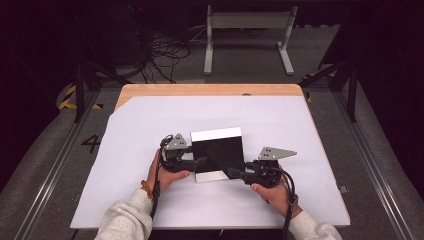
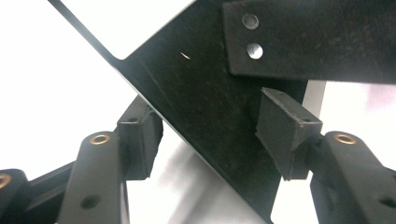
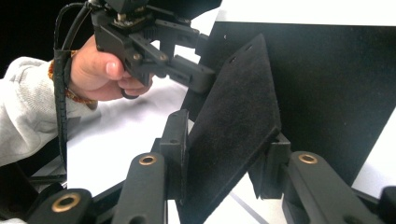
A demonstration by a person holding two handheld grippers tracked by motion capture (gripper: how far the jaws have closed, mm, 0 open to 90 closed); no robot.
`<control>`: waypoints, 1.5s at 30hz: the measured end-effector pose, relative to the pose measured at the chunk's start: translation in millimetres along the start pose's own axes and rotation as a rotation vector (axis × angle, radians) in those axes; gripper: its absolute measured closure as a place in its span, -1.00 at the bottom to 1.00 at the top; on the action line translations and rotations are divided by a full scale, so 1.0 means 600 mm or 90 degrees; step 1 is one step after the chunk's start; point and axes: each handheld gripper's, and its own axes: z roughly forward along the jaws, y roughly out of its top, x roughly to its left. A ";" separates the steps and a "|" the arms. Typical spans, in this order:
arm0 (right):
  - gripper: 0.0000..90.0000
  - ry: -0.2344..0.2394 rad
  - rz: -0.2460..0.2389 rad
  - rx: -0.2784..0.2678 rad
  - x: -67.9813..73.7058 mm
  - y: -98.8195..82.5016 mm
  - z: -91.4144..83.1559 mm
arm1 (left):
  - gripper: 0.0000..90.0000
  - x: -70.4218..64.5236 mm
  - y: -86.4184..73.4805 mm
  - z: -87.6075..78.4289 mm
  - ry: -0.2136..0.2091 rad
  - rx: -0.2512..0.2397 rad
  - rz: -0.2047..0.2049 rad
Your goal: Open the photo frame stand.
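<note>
A flat black box (image 1: 205,149) with white edges lies in the middle of the white-covered table (image 1: 125,150). A thin black flap (image 1: 225,157) rises at a slant from its top. My right gripper (image 1: 235,172) comes in from the right. In the right gripper view the right gripper (image 3: 229,149) is shut on the flap (image 3: 238,107), which runs from pad to pad. My left gripper (image 1: 200,161) straddles the box's left edge. In the left gripper view the black panel (image 2: 205,102) passes between the left gripper (image 2: 212,135) jaws; I cannot make out whether the pads press.
The wooden table edge (image 1: 210,90) shows at the far side, with a white metal stand (image 1: 247,30) and loose cables (image 1: 165,55) on the floor beyond. White sheet lies bare all around the box. The person's hand (image 3: 98,70) holds the left gripper (image 3: 201,77).
</note>
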 end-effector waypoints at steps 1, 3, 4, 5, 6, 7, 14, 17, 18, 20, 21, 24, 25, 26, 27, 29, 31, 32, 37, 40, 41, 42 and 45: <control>0.40 -0.002 -0.003 0.002 0.000 0.000 0.000 | 0.02 0.000 0.000 0.000 0.000 0.000 0.000; 0.40 -0.003 -0.004 0.005 -0.001 -0.001 0.000 | 0.07 0.003 0.001 -0.007 -0.002 -0.008 -0.001; 0.40 -0.002 -0.005 0.006 -0.001 -0.002 0.000 | 0.09 0.003 0.002 -0.010 -0.003 -0.011 -0.003; 0.40 -0.002 -0.005 0.006 -0.001 -0.002 0.000 | 0.11 0.003 0.002 -0.010 -0.003 -0.011 -0.003; 0.40 -0.003 -0.007 0.007 -0.001 -0.002 0.000 | 0.13 0.004 0.003 -0.013 -0.003 -0.015 0.003; 0.40 -0.003 -0.007 0.007 -0.001 -0.002 0.000 | 0.14 0.004 0.003 -0.013 -0.003 -0.015 0.003; 0.42 -0.006 -0.009 0.014 0.000 -0.004 0.001 | 0.19 0.002 0.008 -0.020 0.005 -0.020 0.016; 0.43 -0.004 -0.009 0.018 0.000 -0.005 0.001 | 0.20 0.002 0.009 -0.021 0.006 -0.023 0.020; 0.43 -0.003 -0.009 0.020 -0.001 -0.005 0.001 | 0.21 0.001 0.009 -0.021 0.003 -0.023 0.017; 0.43 -0.003 -0.006 0.024 -0.002 -0.006 0.002 | 0.22 0.002 0.010 -0.023 0.003 -0.027 0.020; 0.43 -0.001 -0.004 0.028 -0.003 -0.006 0.002 | 0.23 0.001 0.010 -0.023 0.003 -0.029 0.019; 0.43 0.001 -0.006 0.038 -0.002 -0.006 0.002 | 0.25 0.000 0.012 -0.025 0.005 -0.033 0.026; 0.43 0.001 -0.007 0.043 -0.002 -0.006 0.003 | 0.26 -0.001 0.013 -0.026 0.005 -0.034 0.027; 0.43 0.000 -0.008 0.046 -0.001 -0.006 0.003 | 0.26 -0.002 0.015 -0.026 0.006 -0.035 0.033; 0.43 0.000 -0.012 0.052 -0.001 -0.005 0.003 | 0.27 -0.003 0.016 -0.026 0.007 -0.035 0.034; 0.44 0.001 -0.013 0.053 -0.001 -0.005 0.003 | 0.27 -0.004 0.018 -0.027 0.010 -0.039 0.037; 0.45 -0.005 -0.017 0.064 0.001 -0.005 0.005 | 0.29 -0.006 0.021 -0.027 0.010 -0.044 0.041; 0.45 -0.010 -0.019 0.069 0.001 -0.006 0.006 | 0.30 -0.006 0.022 -0.027 0.010 -0.046 0.044; 0.45 -0.032 -0.017 0.085 -0.003 -0.009 0.010 | 0.31 -0.010 0.027 -0.027 0.019 -0.048 0.061; 0.45 -0.051 -0.026 0.091 -0.002 -0.010 0.013 | 0.32 -0.013 0.030 -0.026 0.025 -0.051 0.066; 0.46 -0.054 -0.028 0.093 -0.001 -0.010 0.014 | 0.32 -0.015 0.032 -0.025 0.028 -0.051 0.068; 0.46 -0.059 -0.031 0.096 -0.001 -0.010 0.015 | 0.32 -0.016 0.033 -0.025 0.032 -0.053 0.074; 0.47 -0.076 -0.035 0.102 -0.001 -0.011 0.018 | 0.33 -0.019 0.034 -0.025 0.034 -0.053 0.080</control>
